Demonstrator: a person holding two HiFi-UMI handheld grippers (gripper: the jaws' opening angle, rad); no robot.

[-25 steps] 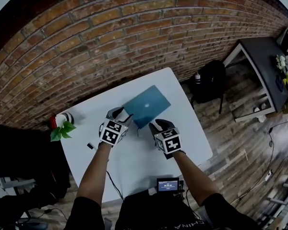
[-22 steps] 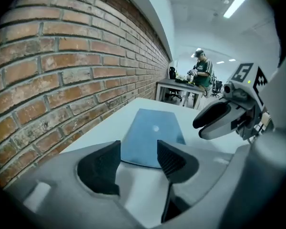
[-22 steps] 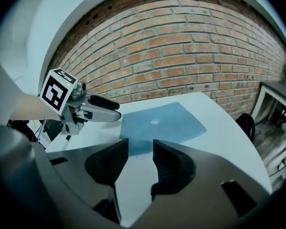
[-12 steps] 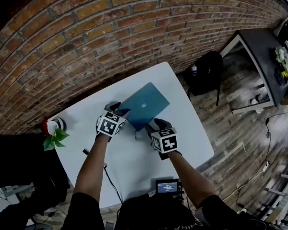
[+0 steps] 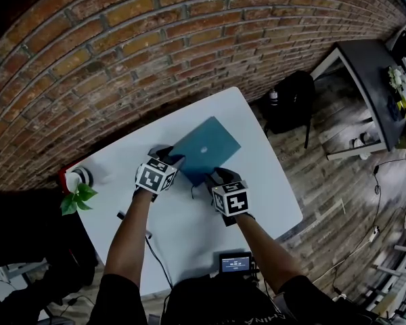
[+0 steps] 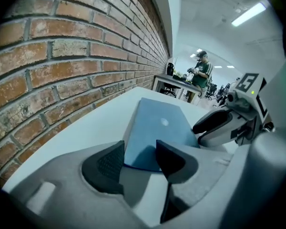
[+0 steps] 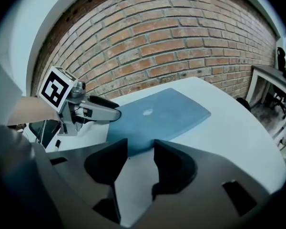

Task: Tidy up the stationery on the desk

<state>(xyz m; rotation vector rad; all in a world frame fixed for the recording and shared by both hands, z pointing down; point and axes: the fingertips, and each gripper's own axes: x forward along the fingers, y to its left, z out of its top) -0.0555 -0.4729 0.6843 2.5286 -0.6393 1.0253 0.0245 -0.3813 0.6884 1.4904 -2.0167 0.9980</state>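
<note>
two grippers meet at the near edge of a closed teal laptop [image 5: 204,151] that lies flat on the white table [image 5: 189,229], toward the table's 12 o'clock side by the brick wall [image 5: 122,46]. the left gripper [image 5: 168,156] sits at the laptop's 8 o'clock corner. in the left gripper view its jaws are spread, and that corner of the laptop [image 6: 159,128] shows in the gap of the left gripper [image 6: 139,151], with neither pad closed on it. the right gripper [image 5: 216,177] sits at the laptop's 6 o'clock edge. in the right gripper view its jaws also stand apart and nothing is pinched; the laptop's edge [image 7: 157,116] lies just past the gap of the right gripper [image 7: 140,149]. each gripper shows in the other's view, at 3 o'clock [image 6: 214,125] and at 10 o'clock [image 7: 102,114], both close to the laptop.

at the table's 9 o'clock edge stands a small green plant [image 5: 74,198] beside a red and white pot [image 5: 71,178]. a small dark pen-like thing [image 5: 122,215] lies near the 8 o'clock edge. a black bag [image 5: 291,110] rests on the wooden floor at 2 o'clock.
</note>
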